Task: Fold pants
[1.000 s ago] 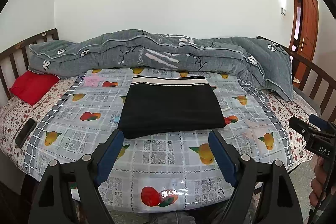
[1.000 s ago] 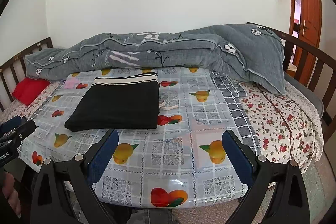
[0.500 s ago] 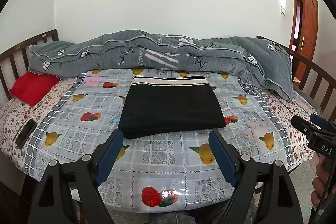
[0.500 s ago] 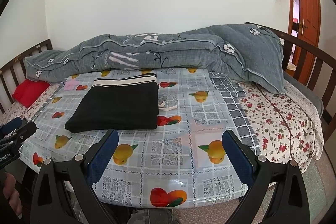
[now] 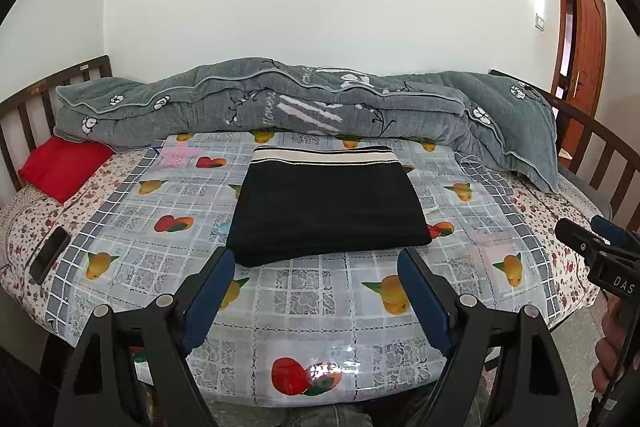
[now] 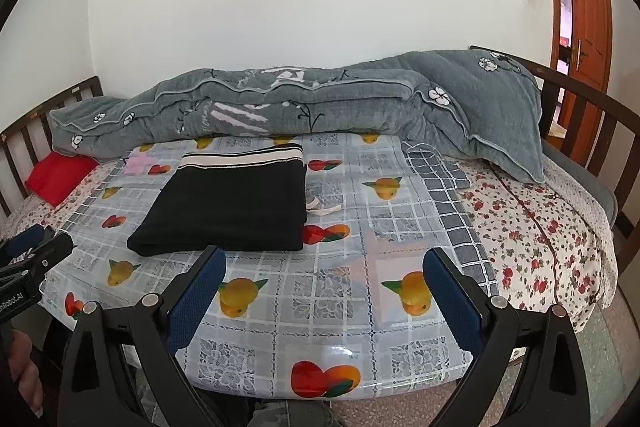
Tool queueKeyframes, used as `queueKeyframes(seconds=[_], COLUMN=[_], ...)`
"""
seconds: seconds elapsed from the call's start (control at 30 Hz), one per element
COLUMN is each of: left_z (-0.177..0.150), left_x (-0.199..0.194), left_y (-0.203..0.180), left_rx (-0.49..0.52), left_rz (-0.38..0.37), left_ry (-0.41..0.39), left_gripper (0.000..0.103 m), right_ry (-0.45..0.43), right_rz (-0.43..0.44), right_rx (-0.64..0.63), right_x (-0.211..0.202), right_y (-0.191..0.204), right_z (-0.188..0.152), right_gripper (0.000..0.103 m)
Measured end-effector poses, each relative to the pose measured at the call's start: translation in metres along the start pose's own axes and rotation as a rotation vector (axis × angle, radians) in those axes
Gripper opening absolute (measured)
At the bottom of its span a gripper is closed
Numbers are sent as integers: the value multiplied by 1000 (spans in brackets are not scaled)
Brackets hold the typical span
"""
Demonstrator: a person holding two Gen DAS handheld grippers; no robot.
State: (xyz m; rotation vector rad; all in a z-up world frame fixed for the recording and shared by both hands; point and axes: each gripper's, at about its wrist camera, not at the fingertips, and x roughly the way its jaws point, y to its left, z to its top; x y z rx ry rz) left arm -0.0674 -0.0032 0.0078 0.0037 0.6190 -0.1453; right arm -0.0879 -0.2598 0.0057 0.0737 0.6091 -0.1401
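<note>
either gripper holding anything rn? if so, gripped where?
Nothing held. Left gripper and right gripper both stand open and empty, short of the folded black pants on the bed.

The left gripper point(image 5: 316, 261) has black, angular arms shaped like open triangular frames; each ends in a long finger faced with a dark blue, finely textured pad point(image 5: 208, 293); round silver screw heads sit at the arm joints; the right gripper point(image 6: 325, 261) is built the same, black with blue waffle-patterned pads point(image 6: 452, 301) and silver screws; seen from the left wrist camera, its body carries white lettering reading "DAS"; from the right wrist camera, the left one's black body shows white lettering ending in "Robot.AI"; a hand point(image 5: 610, 359) shows at the frame edge.
</note>
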Motion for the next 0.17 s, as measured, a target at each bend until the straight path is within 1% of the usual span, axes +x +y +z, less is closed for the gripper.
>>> queueKeyframes(seconds=[0.17], left_z=[1], left_x=[4], left_y=[4], left_rx=[5], left_rz=[-10], left_ry=[4], left_gripper=[83], right_ry=[-4], right_rz=[1], right_rx=[-7], right_x=[0], right_y=[4], right_z=[-1], right_gripper=[98])
